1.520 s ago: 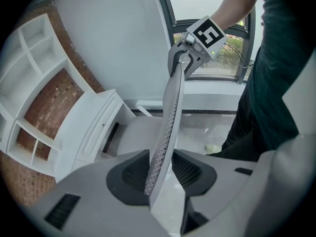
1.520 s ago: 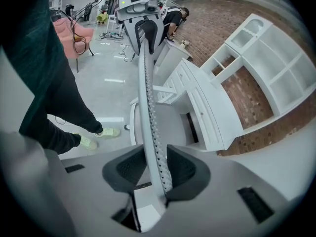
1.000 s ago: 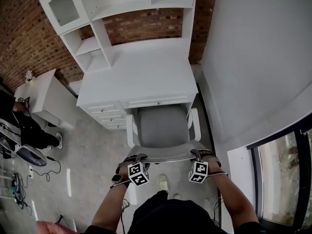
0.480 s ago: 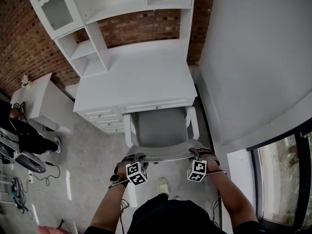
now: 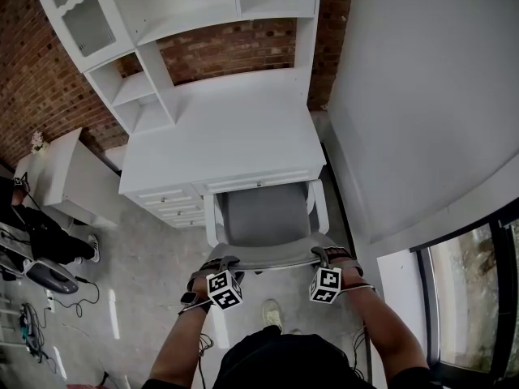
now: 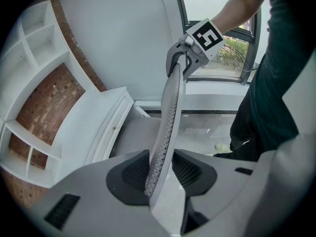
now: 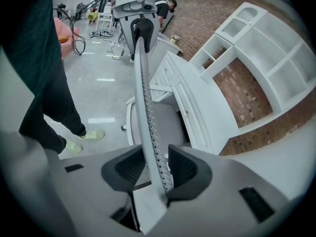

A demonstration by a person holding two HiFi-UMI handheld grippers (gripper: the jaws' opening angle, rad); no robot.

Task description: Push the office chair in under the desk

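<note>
The grey office chair's seat (image 5: pixel 263 217) stands at the white desk (image 5: pixel 227 128), its front edge at the desk's kneehole, with white armrests on both sides. My left gripper (image 5: pixel 225 260) is shut on the left end of the chair's backrest top edge (image 5: pixel 272 256), and my right gripper (image 5: pixel 323 254) is shut on its right end. In the left gripper view the mesh backrest (image 6: pixel 170 107) runs between the pads of the left gripper (image 6: pixel 165 174) up to the right gripper (image 6: pixel 183 63). In the right gripper view the backrest (image 7: pixel 143 98) passes through the right gripper (image 7: pixel 157 174).
A white hutch with shelves (image 5: pixel 162 14) tops the desk against a brick wall. A drawer stack (image 5: pixel 174 201) is left of the kneehole. A grey wall (image 5: pixel 422 96) runs close on the right, with a window (image 5: pixel 478 298). A low white cabinet (image 5: pixel 57 168), a person's legs (image 5: pixel 45 229) and cables (image 5: pixel 32 306) are at left.
The chair has rolled forward toward the desk with both grippers on its backrest; less of the seat shows in front of the desk edge.
</note>
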